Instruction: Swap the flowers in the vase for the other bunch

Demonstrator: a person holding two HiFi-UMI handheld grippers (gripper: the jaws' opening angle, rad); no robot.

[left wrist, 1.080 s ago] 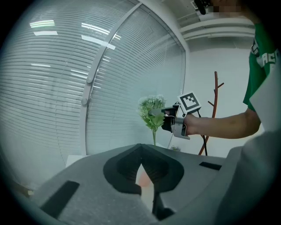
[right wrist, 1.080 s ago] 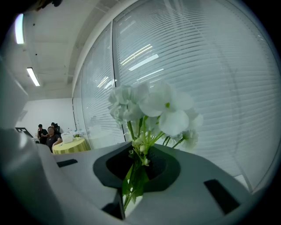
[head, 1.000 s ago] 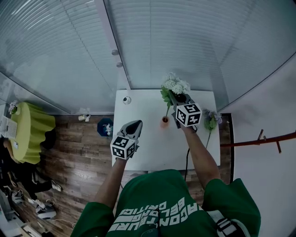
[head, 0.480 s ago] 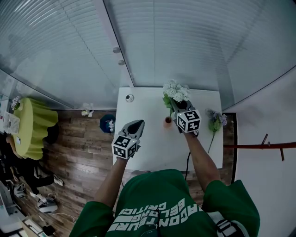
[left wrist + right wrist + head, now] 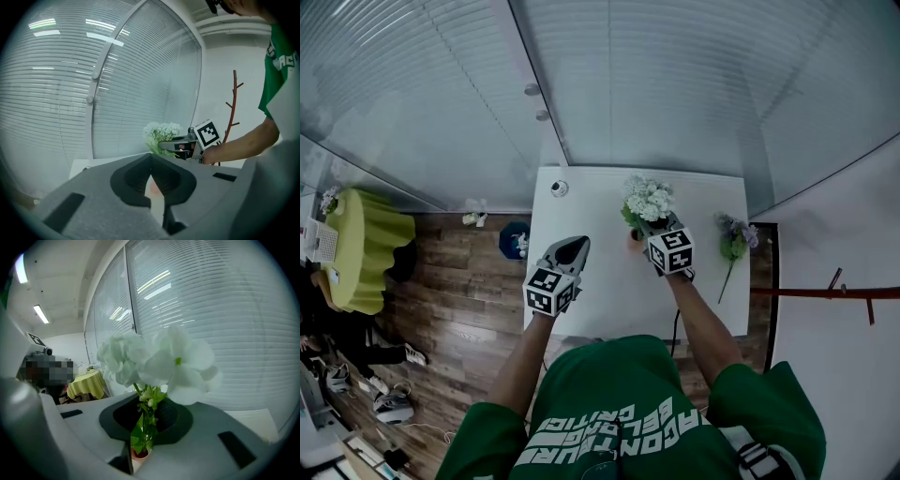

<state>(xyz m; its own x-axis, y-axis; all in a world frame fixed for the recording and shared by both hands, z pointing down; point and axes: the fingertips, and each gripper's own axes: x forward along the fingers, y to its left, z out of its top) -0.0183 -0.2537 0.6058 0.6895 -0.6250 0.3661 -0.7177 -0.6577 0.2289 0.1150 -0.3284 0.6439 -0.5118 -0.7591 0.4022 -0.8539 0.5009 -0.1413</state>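
Tightly in right claw (image 5: 144, 423), white flowers (image 5: 161, 363).

The room straight above the vase (image 5: 139, 454) is taken up by the white bunch (image 5: 648, 198), whose stems are clamped in the right gripper (image 5: 649, 221). The far edge of the table (image 5: 609, 300) is closed off by a glass wall with blinds (image 5: 656, 84). The right strip is occupied by the purple bunch (image 5: 731, 242), and the far left corner by a small round object (image 5: 559, 188). Bare tabletop is found at the front and left, overhung only by the left gripper (image 5: 573, 246).
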